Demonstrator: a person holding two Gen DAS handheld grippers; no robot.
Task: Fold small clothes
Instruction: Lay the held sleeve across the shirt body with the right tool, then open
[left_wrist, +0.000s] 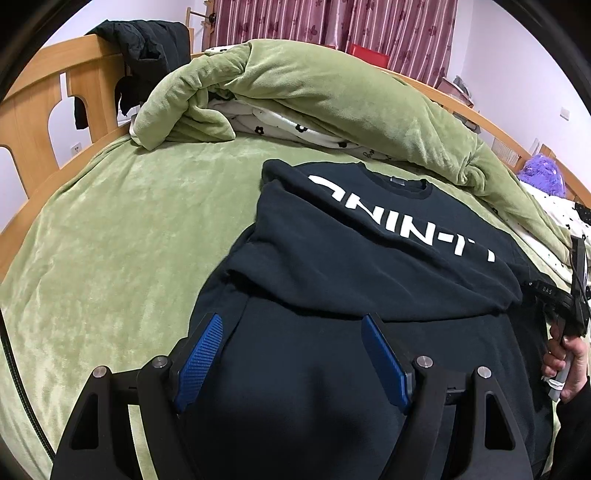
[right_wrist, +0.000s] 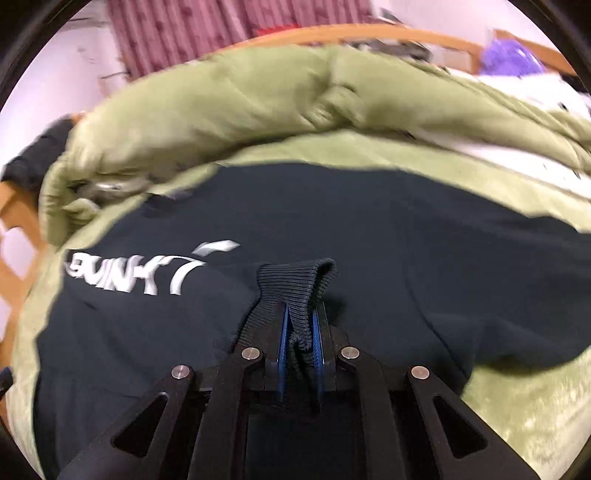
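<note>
A dark navy sweatshirt (left_wrist: 369, 266) with white LI-NING lettering lies on the green bedspread; one sleeve is folded across its chest. My left gripper (left_wrist: 291, 332) is open just above the lower part of the sweatshirt, holding nothing. My right gripper (right_wrist: 300, 325) is shut on the ribbed cuff (right_wrist: 295, 284) of a sleeve, held over the sweatshirt (right_wrist: 406, 236). The right gripper also shows in the left wrist view at the far right (left_wrist: 576, 306), held by a hand. The right wrist view is motion-blurred.
A rolled green quilt (left_wrist: 314, 96) with white flowered bedding lies behind the sweatshirt. A wooden bed frame (left_wrist: 33, 122) with a black garment (left_wrist: 144, 48) draped over it stands at the back left. A purple plush thing (left_wrist: 543, 173) is at the right.
</note>
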